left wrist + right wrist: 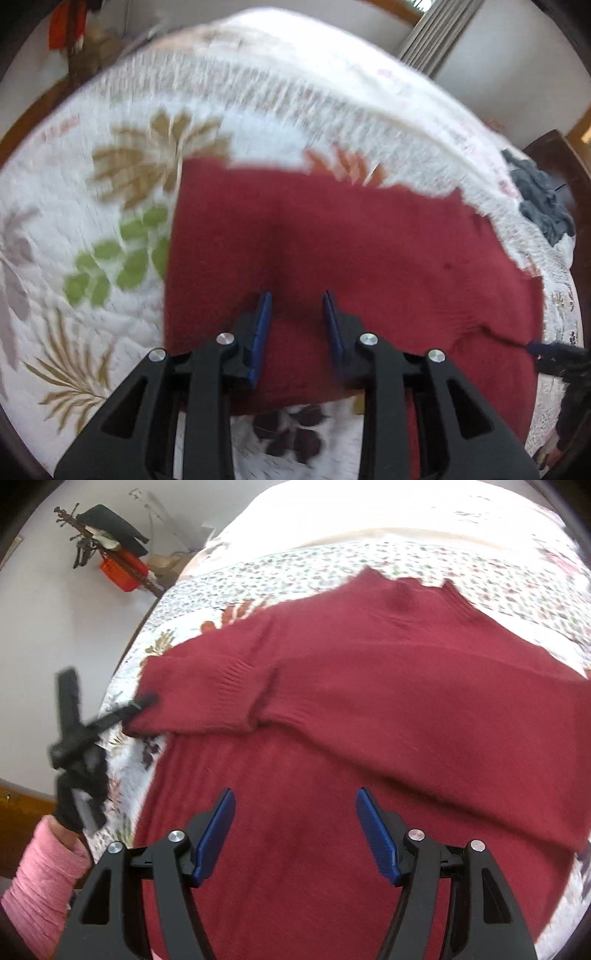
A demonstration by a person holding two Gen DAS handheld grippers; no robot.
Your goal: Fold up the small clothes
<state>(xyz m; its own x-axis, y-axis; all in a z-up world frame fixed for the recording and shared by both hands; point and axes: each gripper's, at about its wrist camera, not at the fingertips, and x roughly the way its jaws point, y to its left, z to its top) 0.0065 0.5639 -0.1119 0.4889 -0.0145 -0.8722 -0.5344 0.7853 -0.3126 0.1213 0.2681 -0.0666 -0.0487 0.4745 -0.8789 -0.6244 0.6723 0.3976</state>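
There is one red sweater and it lies spread on a bed. The bed has one white quilt with leaf and flower prints on it. The sweater covers most of the middle of the quilt. One sleeve is folded across the body of the sweater, and its ribbed cuff end points to the left in the right wrist view.

There are two hand-held grippers. Each one has two black fingers with blue pads.

The left hand-held gripper hangs over the red sweater. Its two blue pads stand a small way apart, with red cloth showing in the gap under them. Nothing is pinched between them in its own view. In the right wrist view the same gripper looks blurry, and its tip is at the edge of the sleeve end. From there I cannot tell if it touches the cloth.

The right hand-held gripper is spread wide. Its two blue pads are far apart and hold nothing. It hangs over the lower body of the sweater. In the left wrist view its dark tip shows at the right edge of the sweater.

One hand in a dark glove holds the left gripper, and one pink sleeve shows at the wrist.

One dark grey bundle of cloth lies at the far right edge of the bed. One orange crate sits by the wall past the bed.
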